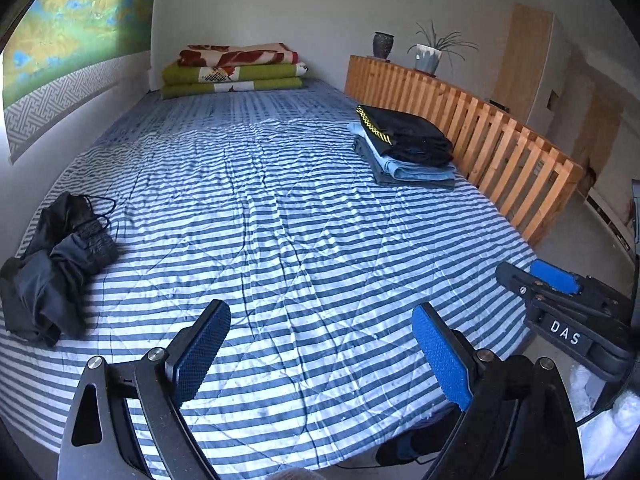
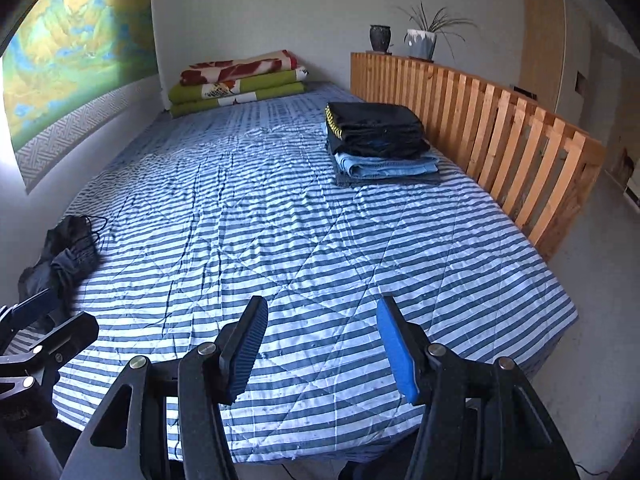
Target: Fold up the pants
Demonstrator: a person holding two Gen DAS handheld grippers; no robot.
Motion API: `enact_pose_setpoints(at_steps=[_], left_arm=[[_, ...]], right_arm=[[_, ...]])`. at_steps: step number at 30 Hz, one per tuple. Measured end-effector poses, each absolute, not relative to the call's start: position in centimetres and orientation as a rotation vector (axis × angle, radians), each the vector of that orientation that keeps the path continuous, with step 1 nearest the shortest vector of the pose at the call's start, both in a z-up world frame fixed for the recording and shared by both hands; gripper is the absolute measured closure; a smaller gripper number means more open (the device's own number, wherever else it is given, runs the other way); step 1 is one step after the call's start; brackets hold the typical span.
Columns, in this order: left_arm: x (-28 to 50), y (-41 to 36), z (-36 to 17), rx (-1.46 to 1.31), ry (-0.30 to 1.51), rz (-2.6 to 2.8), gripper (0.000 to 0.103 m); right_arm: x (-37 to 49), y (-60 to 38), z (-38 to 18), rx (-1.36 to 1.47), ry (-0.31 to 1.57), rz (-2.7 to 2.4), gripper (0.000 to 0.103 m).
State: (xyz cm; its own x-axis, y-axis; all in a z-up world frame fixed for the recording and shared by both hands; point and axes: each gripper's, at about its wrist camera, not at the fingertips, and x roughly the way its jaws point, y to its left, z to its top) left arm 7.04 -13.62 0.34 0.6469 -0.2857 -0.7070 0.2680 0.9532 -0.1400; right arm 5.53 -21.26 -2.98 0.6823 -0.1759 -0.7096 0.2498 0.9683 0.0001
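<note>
1. The step in hand looks like the reach for the next garment: a crumpled heap of dark grey-black pants (image 1: 52,268) lies unfolded at the left edge of the left wrist view, on the bed with the blue-and-white striped quilted cover (image 1: 288,216).
2. The left claw (image 1: 320,356), at the bottom of that view, stands wide open with nothing between its blue pads; only striped cover shows in the gap.
3. The right claw (image 2: 322,350), at the bottom of its own view, is about half open and also empty.
4. A neat stack of folded pants, black on top of light blue and grey (image 2: 380,144), sits in the upper right of the right wrist view, just beside the slatted wooden bed rail (image 2: 500,136), so earlier pairs seem finished.
5. The next move, I judge, calls for both claws to swing toward the heap at the left, take hold of the waistband or a leg, and drag it to the bare middle of the bed for spreading flat.
</note>
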Motion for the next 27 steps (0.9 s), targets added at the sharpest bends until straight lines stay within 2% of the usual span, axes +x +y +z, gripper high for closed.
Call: enact_pose_setpoints(at_steps=[27], left_arm=[[8.0,-13.2,-0.6,-0.032,0.821,-0.306,0.009]], right_arm=[[6.3,-20.0,-3.3,0.072,0.779,-0.247,0.05]])
